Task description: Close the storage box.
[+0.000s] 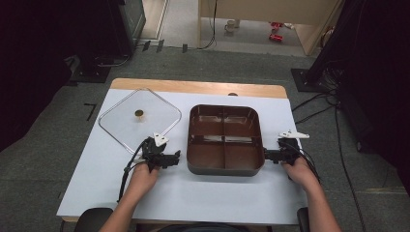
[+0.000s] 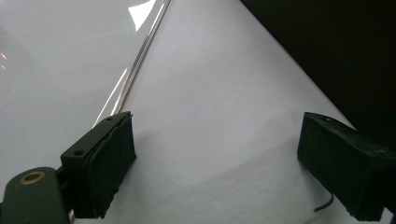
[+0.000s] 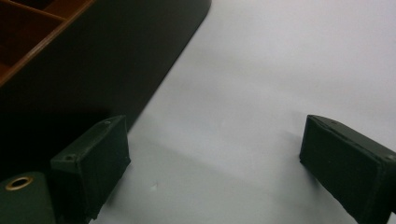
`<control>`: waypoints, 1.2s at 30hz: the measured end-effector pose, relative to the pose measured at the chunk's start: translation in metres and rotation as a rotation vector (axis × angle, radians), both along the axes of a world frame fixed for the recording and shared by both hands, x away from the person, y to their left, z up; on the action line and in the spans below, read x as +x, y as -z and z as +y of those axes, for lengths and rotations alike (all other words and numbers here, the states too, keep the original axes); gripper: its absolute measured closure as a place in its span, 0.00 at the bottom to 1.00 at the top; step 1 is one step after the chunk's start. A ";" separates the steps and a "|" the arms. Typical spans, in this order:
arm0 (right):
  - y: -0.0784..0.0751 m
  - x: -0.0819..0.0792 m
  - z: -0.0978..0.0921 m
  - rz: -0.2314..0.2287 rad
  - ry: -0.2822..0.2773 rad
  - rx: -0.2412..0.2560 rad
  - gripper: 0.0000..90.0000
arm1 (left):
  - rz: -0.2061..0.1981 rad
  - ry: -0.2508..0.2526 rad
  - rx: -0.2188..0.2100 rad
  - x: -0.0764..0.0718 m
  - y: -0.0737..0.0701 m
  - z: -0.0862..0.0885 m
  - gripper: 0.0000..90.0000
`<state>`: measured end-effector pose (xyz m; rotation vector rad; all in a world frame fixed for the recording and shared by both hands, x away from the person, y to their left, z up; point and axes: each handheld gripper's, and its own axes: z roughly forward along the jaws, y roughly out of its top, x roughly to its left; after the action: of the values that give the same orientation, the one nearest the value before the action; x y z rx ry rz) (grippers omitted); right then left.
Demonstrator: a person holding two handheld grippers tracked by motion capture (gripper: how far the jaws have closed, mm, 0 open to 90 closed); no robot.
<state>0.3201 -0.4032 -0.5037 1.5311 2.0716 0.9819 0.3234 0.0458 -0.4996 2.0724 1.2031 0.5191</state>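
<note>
Desk point(image 1: 183, 203): white top, wooden strip along far edge. Floor point(image 1: 43, 140): grey carpet w/ black tape marks beyond far-left corner. Black cables point(image 1: 319, 108) trail off desk's right side. Dark equipment stands point(image 1: 309, 77) at far left and far right. Beyond far edge: pale wooden panel point(image 1: 270, 9), red items point(image 1: 276, 30) on lit floor.

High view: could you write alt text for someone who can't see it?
A person's two hands each hold a gripper beside a brown four-compartment tray on a white table: left gripper at its left, right gripper at its right. A clear square lid lies farther left.
</note>
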 end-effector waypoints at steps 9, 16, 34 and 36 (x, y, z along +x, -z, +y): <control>0.000 0.000 0.000 0.000 0.000 0.001 0.09 | 0.000 0.000 0.000 0.000 0.000 0.000 0.12; 0.000 0.000 0.000 0.000 0.000 0.000 0.09 | 0.000 0.000 0.000 0.000 0.000 0.000 0.12; 0.000 0.000 0.000 0.001 0.000 0.002 0.09 | -0.001 0.027 0.007 0.001 -0.001 0.000 0.15; 0.000 0.000 0.000 0.002 0.000 0.003 0.09 | 0.001 0.027 0.006 0.001 -0.001 0.000 0.15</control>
<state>0.3203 -0.4034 -0.5037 1.5342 2.0723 0.9838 0.3247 0.0454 -0.4983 2.0908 1.1733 0.5098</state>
